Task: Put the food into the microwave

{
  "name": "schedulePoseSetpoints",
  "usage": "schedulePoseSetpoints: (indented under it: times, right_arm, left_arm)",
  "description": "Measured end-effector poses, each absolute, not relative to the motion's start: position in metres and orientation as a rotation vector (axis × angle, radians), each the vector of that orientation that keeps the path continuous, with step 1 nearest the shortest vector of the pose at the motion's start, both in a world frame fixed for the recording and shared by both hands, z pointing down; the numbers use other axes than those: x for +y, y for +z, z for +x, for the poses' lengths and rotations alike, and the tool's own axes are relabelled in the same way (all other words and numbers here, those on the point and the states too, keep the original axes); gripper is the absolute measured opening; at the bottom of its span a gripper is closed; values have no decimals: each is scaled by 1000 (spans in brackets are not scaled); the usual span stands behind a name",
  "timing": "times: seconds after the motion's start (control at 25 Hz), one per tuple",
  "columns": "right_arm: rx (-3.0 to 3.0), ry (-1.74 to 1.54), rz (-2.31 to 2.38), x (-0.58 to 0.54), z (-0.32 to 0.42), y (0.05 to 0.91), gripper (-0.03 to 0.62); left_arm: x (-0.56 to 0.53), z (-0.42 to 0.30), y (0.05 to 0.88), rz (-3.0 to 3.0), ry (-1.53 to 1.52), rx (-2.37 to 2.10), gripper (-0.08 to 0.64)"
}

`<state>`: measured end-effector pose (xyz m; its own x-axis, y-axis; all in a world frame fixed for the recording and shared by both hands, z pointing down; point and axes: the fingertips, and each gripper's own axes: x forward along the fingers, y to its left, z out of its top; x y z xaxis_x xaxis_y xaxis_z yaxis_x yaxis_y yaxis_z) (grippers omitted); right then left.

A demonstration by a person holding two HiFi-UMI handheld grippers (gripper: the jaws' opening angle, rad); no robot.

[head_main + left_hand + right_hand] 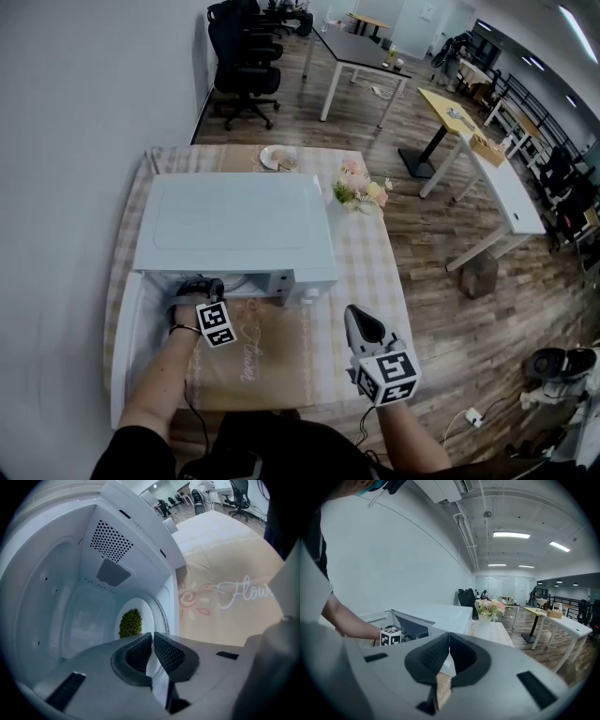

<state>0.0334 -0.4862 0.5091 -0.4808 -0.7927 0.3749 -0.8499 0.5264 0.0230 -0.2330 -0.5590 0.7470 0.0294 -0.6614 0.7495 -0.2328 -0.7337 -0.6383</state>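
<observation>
Worktop (380, 281) w/ a checked cloth carries everything; both sets of fingers are over its near half. White microwave (234, 220) sits just ahead of the left gripper (153, 635). Its door (127, 356) stands open to the left of the left fingers (171, 656), cavity facing them. Beige mat (272, 352) w/ script lettering lies on the cloth in front of the microwave, to the right of the left fingers & btwn the two grippers. Left gripper is at the cavity mouth, pointing in; its fingers are clenched tip to tip w/ nothing btwn them. Right gripper (449, 635) hangs near the microwave's front right corner, well apart from the left one; its fingers (429, 657) are closed together too, empty. Flowers (361, 192) stand beyond the right fingers, beside the microwave's far right corner. A small plate (278, 157) w/ sth pale on it sits on the worktop behind the microwave, far beyond both grippers. White plate (147, 611) lies inside the cavity, straight ahead of the left fingers, apart from them. Food (131, 623), a heap of small green bits, sits on that plate, i.e. inside the microwave.
</observation>
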Motion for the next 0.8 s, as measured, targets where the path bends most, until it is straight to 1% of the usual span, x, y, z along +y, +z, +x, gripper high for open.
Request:
schedulePoseSetpoints:
  times: [0.44, 0.8]
  right_arm:
    - [-2481, 234, 1331, -480, 29, 510, 9]
    - [-2587, 197, 1277, -465, 26, 489, 9]
  left_arm:
    - [-543, -224, 726, -1943, -1661, 981, 28]
    - [-509, -208, 667, -1993, -1507, 1195, 25]
